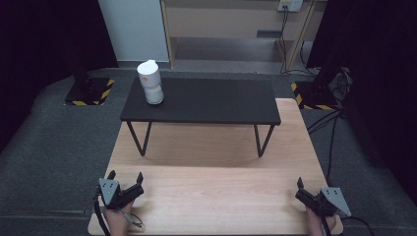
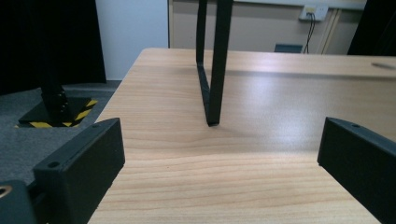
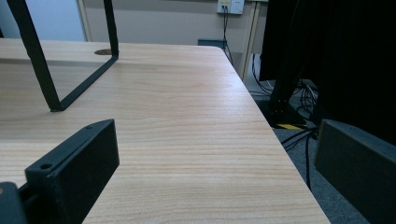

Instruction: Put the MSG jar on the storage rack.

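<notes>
You held both tools low, nothing taken.
Your left hand-held gripper (image 1: 126, 180) and right hand-held gripper (image 1: 314, 189) had jaws apart and empty above the tabletop (image 1: 216, 196). The white jar (image 1: 150, 82) stood on the black shelf (image 1: 206, 101), far-left; probably light, smooth, slippery, so take its middle body.

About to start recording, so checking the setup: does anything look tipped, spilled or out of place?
Nothing stands out. The white container stands upright at the left end of the black shelf, and both grippers, left and right, sit open at the wooden table's near edge.
</notes>
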Demonstrator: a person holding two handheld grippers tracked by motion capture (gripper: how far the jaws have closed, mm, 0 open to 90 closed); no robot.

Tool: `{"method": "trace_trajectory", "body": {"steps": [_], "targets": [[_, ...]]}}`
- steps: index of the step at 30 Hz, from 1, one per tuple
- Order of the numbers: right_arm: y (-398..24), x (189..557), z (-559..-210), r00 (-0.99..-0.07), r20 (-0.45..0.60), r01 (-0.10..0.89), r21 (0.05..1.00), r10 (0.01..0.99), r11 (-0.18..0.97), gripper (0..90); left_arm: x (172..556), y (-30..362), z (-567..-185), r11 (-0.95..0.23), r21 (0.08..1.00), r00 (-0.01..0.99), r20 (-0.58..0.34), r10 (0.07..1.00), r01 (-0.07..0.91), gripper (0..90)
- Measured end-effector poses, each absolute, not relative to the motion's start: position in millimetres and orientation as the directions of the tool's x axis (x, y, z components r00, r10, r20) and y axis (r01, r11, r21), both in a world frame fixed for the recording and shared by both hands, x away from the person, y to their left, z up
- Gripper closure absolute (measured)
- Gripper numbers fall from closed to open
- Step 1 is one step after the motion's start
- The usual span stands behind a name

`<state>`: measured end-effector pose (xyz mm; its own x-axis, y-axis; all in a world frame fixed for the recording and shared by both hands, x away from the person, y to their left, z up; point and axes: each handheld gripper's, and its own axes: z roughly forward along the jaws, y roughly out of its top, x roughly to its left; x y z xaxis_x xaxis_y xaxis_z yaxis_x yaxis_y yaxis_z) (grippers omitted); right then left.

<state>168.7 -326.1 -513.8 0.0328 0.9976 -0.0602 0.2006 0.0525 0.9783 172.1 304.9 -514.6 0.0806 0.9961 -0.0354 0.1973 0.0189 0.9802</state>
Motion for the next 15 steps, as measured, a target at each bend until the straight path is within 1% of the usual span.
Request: {"method": "trace_trajectory", "body": {"steps": [11, 15], "targets": [[-326.0, 168.2, -514.0, 0.03, -0.056, 0.199, 0.979, 0.998, 0.049, 0.6, 172.6, 300.7, -512.1, 0.009, 0.977, 0.071, -0.025, 0.997, 0.214, 0.0], [-325.6, 168.3, -514.1, 0.027, -0.065, 0.2, 0.978, 0.998, 0.059, 0.6, 173.1, 300.8, -511.4, 0.02, 0.975, 0.071, -0.036, 0.997, 0.221, 0.0]]}}
